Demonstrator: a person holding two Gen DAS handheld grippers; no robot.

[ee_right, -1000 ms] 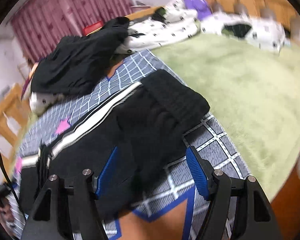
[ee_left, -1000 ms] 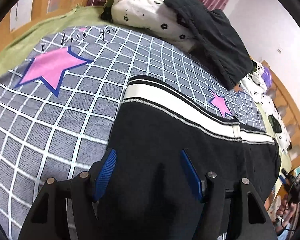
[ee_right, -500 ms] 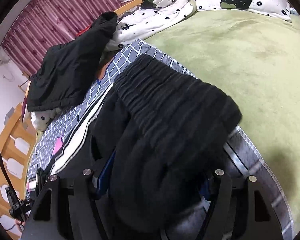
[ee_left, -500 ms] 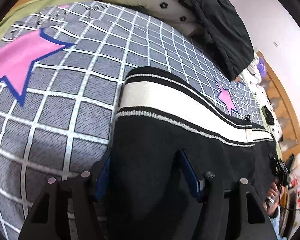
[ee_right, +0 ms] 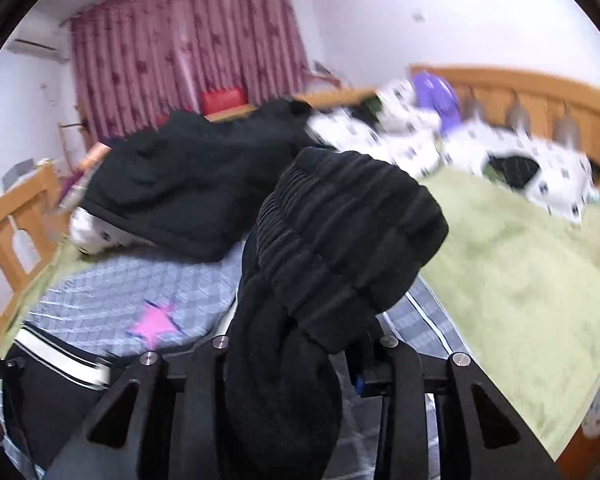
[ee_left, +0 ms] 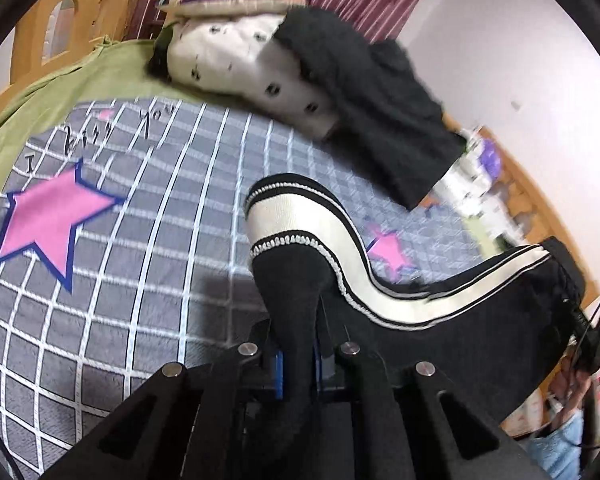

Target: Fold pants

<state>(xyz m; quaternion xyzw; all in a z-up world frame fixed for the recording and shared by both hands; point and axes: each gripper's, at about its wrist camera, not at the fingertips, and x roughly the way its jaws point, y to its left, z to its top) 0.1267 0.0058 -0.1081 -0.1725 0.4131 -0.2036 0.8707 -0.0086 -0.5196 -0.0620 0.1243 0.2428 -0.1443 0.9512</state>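
Left wrist view: the left gripper [ee_left: 298,360] is clamped tight on the hem end of the pants [ee_left: 480,332], hoisting the white side stripe [ee_left: 300,220] clear above the grid blanket [ee_left: 140,280], probably to carry that end over. Right of it, the right gripper [ee_right: 300,364] pinches the ribbed waistband [ee_right: 348,232], fingers nearly closed around bunched cloth, lifted above the blanket too, so both ends can meet.

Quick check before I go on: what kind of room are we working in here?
Almost certainly a bedroom. The pants are being handled over a bed with a grey checked blanket, a wooden headboard and patterned pillows at one end, and pink curtains cover the window.
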